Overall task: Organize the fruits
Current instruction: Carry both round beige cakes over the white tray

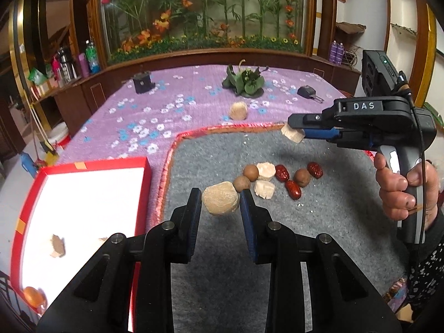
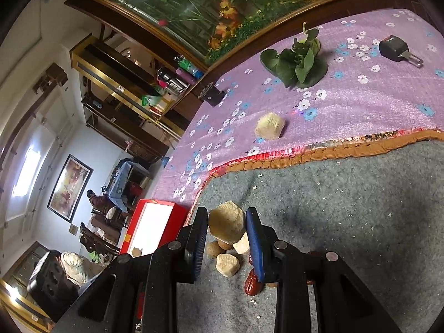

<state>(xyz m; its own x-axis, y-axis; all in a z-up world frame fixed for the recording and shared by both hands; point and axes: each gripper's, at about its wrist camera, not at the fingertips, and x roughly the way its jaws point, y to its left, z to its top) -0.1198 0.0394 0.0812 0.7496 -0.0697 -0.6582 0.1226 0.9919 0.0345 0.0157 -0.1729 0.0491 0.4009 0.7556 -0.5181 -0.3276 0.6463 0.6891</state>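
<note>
1. Above a grey mat (image 1: 319,230), the left gripper (image 1: 220,198) clamps a tan lump (image 1: 220,198) between its blue-padded fingers (image 1: 194,208), the jaws closed to the lump's width and touching it on both sides.
2. Meanwhile the right gripper (image 2: 227,222), held in a hand (image 1: 402,188) at the right edge of the left wrist view, pinches a pale chunk (image 2: 227,222) between its own blue pads (image 2: 254,238); the left wrist view shows that chunk (image 1: 292,136) raised clear of the mat, near the mat's far edge.
3. Loose fruit sits in a cluster on the mat just beyond the left gripper: three brown balls (image 1: 251,172), two pale chunks (image 1: 265,189) and three red dates (image 1: 293,189), several touching one another.
4. Left of the mat stands a red box (image 1: 145,194) with a white floor, holding a brown-topped piece (image 1: 57,246), a smaller scrap near it, and an orange item (image 1: 34,297) in its near corner.
5. Farther back, one more tan lump (image 1: 238,110) rests alone on the purple flowered cloth (image 1: 125,127), well apart from the cluster.
6. Behind it lie a bunch of green leaves (image 1: 245,82), a black block (image 1: 143,82) to the left and a small black device (image 1: 308,92) to the right.
</note>
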